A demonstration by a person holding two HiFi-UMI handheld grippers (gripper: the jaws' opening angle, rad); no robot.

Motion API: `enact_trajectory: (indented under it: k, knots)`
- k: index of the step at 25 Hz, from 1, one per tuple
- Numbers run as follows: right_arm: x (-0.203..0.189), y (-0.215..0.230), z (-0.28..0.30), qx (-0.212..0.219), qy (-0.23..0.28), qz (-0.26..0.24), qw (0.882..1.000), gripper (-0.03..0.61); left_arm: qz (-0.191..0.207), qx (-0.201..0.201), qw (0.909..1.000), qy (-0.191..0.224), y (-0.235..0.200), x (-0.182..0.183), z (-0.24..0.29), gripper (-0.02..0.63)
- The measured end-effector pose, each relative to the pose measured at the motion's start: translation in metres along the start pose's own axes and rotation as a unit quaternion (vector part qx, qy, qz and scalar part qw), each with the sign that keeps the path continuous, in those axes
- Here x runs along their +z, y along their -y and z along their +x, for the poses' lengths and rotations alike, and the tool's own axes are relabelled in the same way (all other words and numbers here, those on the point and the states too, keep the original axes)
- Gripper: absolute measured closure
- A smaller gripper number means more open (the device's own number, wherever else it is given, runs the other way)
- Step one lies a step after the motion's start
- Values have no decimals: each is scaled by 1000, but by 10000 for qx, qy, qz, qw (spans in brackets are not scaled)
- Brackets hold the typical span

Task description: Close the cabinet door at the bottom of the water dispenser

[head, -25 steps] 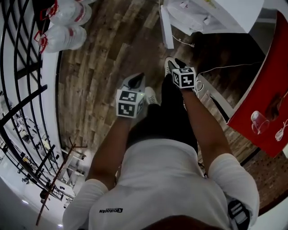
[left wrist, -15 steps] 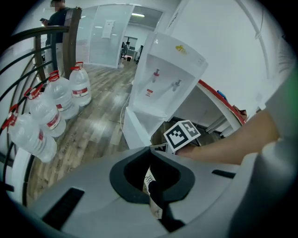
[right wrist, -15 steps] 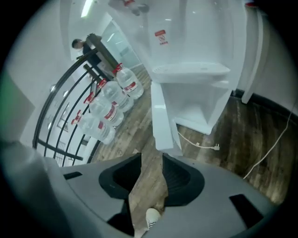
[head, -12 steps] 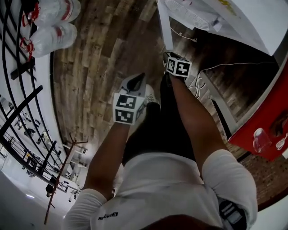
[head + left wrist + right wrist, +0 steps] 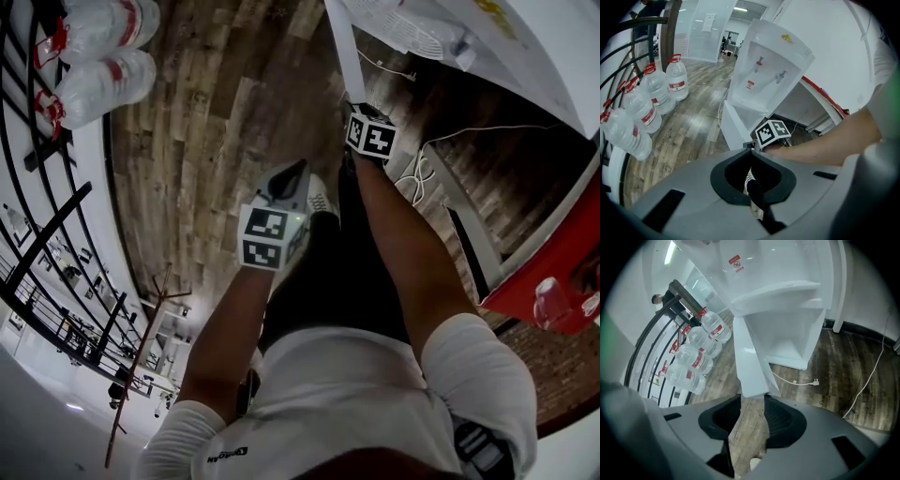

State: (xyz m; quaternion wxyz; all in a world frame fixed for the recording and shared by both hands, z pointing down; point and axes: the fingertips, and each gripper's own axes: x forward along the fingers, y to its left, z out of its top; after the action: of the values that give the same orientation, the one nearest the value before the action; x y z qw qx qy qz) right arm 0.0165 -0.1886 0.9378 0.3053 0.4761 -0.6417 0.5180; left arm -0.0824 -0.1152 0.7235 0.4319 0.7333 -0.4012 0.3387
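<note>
No wording can be read for certain. The yellow logo (image 5: 787, 39) and small red sticker (image 5: 750, 85) on the far water dispenser (image 5: 764, 65) are too small to make out. So are the red labels (image 5: 678, 86) on the water bottles (image 5: 677, 70) at the left and the white print (image 5: 230, 453) on the near shirt (image 5: 347, 394).

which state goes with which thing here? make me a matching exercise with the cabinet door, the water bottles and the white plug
Things:
1. cabinet door
2. water bottles
3. white plug

States or places:
a. lying loose on the wood floor
b. swung open
c. grouped beside the black railing

Pairs: 1-b, 2-c, 3-a
</note>
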Motion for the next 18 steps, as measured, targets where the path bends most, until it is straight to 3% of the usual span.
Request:
enact_trajectory:
  k: [18]
  knots:
    - [53,89,-22,-782,524,-505,9943,439,25,-87,9999,-98,6,5,17,617]
